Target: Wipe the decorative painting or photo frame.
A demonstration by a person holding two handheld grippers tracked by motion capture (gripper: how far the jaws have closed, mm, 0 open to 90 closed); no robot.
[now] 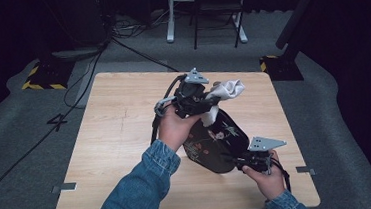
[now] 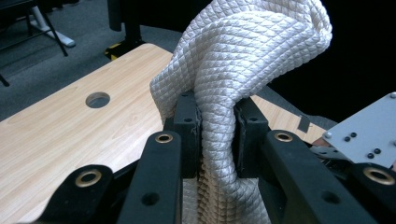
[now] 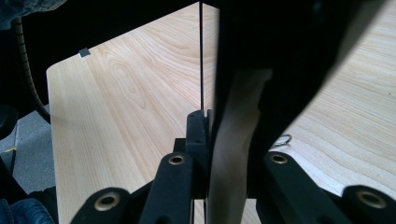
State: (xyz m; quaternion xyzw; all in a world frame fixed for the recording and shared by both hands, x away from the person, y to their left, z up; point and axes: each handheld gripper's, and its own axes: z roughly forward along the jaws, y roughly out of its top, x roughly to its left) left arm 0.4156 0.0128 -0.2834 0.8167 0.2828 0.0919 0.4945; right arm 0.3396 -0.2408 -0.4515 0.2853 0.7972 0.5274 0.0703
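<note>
The left gripper [image 2: 217,135] has its jaws pressed tight on a white quilted cloth [image 2: 243,65], whose bunched fabric rises between the pads and billows above them in the left gripper view. In the high view that left gripper [image 1: 208,101] is raised over the middle of the light wooden table [image 1: 120,134], with the cloth [image 1: 227,89] sticking out to its right, just above the upper end of a black tray [image 1: 214,145] painted with flowers. The right gripper [image 3: 226,135] is clamped on the thin edge of that tray [image 3: 280,56], which stands edge-on between its jaws; in the high view the right gripper [image 1: 235,159] grips the tray's lower right rim, near the table's front edge.
</note>
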